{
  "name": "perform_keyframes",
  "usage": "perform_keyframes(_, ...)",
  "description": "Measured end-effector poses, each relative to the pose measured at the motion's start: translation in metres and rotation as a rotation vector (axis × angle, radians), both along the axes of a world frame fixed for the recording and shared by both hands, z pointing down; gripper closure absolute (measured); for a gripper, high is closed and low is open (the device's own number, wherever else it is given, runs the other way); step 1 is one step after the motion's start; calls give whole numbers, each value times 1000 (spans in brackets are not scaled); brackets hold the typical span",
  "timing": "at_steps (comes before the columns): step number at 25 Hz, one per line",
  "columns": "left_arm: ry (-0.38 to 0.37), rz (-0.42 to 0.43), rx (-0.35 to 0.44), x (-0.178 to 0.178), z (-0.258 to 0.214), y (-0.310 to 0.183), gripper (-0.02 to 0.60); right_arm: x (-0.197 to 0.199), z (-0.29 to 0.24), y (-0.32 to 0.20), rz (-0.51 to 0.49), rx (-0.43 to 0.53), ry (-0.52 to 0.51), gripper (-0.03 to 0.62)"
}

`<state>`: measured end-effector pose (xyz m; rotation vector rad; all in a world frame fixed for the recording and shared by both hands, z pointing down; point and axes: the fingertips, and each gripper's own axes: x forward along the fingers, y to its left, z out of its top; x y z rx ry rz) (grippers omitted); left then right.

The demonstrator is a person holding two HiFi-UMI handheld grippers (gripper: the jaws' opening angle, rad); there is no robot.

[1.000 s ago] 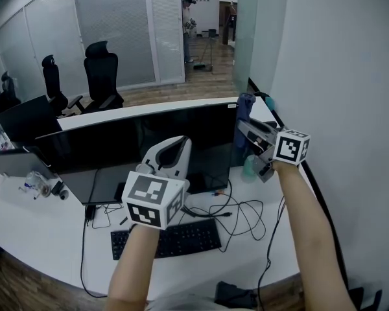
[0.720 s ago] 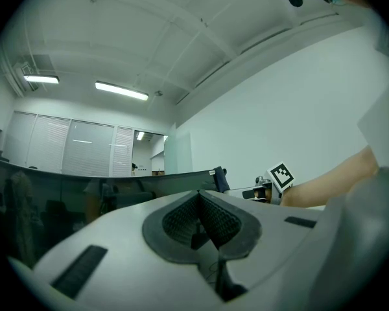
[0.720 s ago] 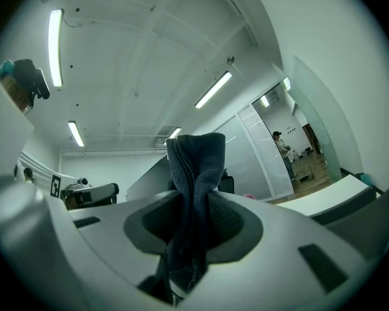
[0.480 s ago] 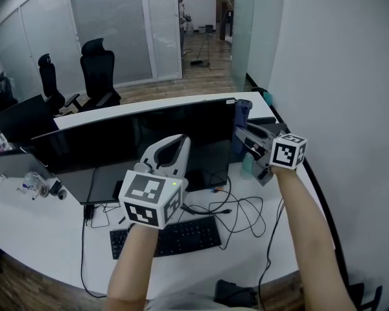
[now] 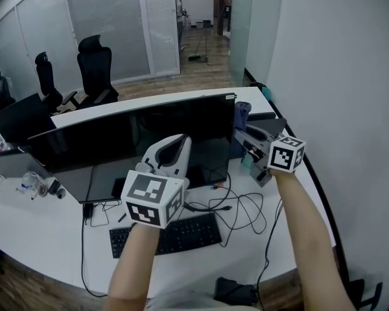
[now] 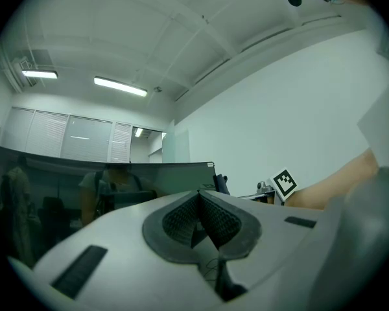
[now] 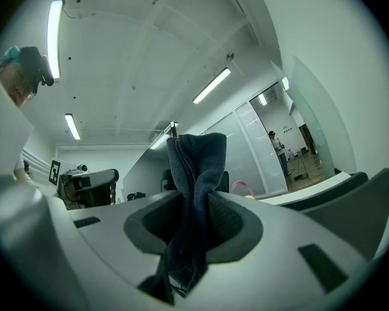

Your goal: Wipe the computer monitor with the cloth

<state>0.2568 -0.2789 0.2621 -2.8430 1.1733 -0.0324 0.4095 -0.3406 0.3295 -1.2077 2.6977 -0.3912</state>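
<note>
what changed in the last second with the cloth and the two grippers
The right gripper, shut on the cloth, has carried it slightly down at the monitor's right edge, from above the top corner to about level with it. Nothing was taken hold of or let go. The left gripper stays shut and empty in front of the screen; the keyboard has not moved.

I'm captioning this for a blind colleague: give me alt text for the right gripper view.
The right tool is shut on a dark blue cloth, which sticks up between its jaws. Behind it are a white ceiling with strip lights and glass office partitions.
</note>
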Motion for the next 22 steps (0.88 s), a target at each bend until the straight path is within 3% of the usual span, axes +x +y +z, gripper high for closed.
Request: perform_keyframes(22,-53,76,1,28,38,16,572,2,46,7,43,-26,7,480)
